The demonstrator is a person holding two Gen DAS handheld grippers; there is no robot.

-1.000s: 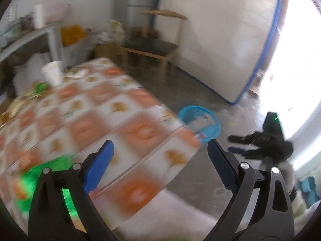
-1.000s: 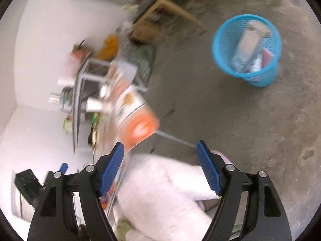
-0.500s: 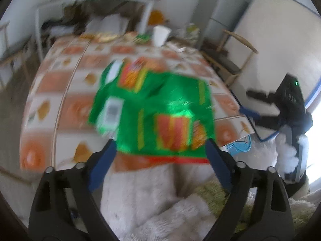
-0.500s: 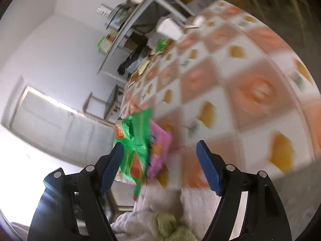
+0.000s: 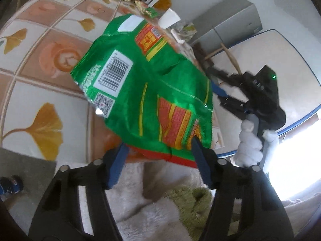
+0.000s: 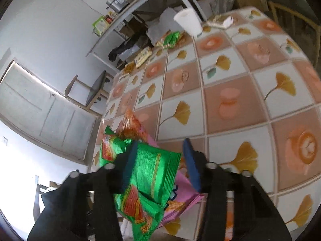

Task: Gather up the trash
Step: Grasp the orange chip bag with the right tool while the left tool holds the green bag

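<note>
A crumpled green snack bag lies at the near edge of the patterned table, on top of a pink wrapper and an orange wrapper. My left gripper straddles the bag's near edge. Its jaws are closing and the pads do not visibly press the bag. My right gripper comes in from the bag's right side, with the green bag between its closing fingers. One pad still stands slightly off the foil. In the left wrist view the right gripper sits at the bag's right edge.
A white paper cup stands at the table's far end, beside several small wrappers. Behind it are a metal shelf and wooden chairs. A person's fluffy white clothing fills the space just below the table edge.
Both grippers swung from the floor and the blue bin toward the table and closed in on the green bag. Their jaws have narrowed around it. The bin has left view.
</note>
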